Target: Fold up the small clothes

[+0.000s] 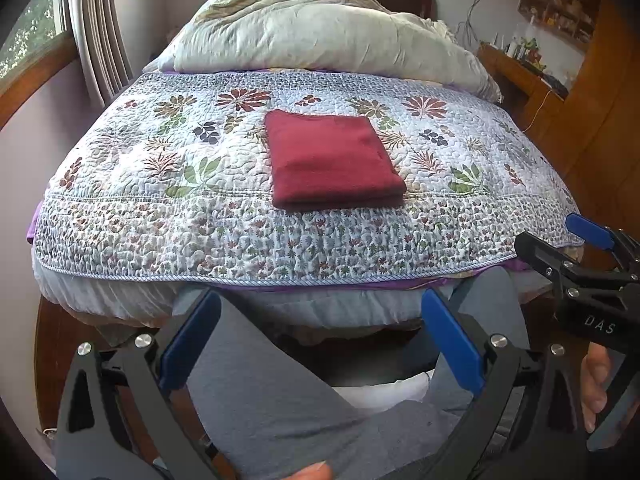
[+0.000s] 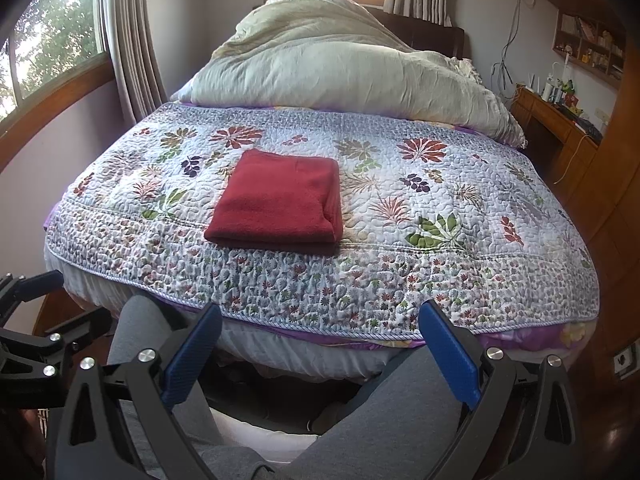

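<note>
You are holding both tools back from the bed, low over your grey-trousered knees (image 1: 280, 408). Your left gripper (image 1: 320, 344) is showing its two blue-padded fingers (image 1: 192, 344) spread wide apart with nothing between them, and your right gripper (image 2: 320, 352) is standing the same way, jaws wide and gripping nothing. Both are hanging short of the near corded edge of the white quilted bedspread printed with red and green leaves (image 2: 440, 280), not touching it.

The dark red fleece garment, folded into a thick rectangle (image 1: 334, 160), is lying flat on that bedspread, roughly at the middle of its width and just behind the stitched border line that is running across near the front. Its near folded edge (image 2: 272, 238) is sitting almost on that line; its sides are lying well clear of the bedspread's left and right edges.

Open quilt is lying all around the garment. Behind it, a bulky pale green crumpled duvet (image 2: 344, 68) is filling the far half of the bed, well apart from the garment. A wooden desk (image 2: 560, 128) is standing beyond the bed's right side.
</note>
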The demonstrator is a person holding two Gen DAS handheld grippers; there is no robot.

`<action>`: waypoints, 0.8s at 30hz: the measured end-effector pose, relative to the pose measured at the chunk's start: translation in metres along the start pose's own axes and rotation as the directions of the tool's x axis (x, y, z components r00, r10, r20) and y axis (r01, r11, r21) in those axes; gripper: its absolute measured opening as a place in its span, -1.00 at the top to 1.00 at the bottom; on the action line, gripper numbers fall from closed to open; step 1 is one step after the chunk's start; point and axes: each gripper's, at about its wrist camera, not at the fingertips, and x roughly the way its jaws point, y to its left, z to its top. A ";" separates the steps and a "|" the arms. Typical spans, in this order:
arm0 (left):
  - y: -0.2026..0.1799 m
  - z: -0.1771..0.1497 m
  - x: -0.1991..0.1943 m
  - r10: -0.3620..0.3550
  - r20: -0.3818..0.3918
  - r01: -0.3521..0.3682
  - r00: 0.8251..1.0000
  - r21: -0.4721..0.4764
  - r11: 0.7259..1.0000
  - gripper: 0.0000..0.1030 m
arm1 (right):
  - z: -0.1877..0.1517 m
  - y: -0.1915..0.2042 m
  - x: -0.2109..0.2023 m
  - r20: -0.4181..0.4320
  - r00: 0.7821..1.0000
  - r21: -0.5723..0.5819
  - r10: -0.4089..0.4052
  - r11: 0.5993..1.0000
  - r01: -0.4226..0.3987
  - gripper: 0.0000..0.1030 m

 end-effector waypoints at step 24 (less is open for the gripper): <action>0.003 0.009 0.011 0.001 -0.020 -0.001 1.000 0.011 1.000 -0.94 | 0.014 0.001 0.005 0.011 1.000 -0.015 -0.001 1.000 0.001 -0.92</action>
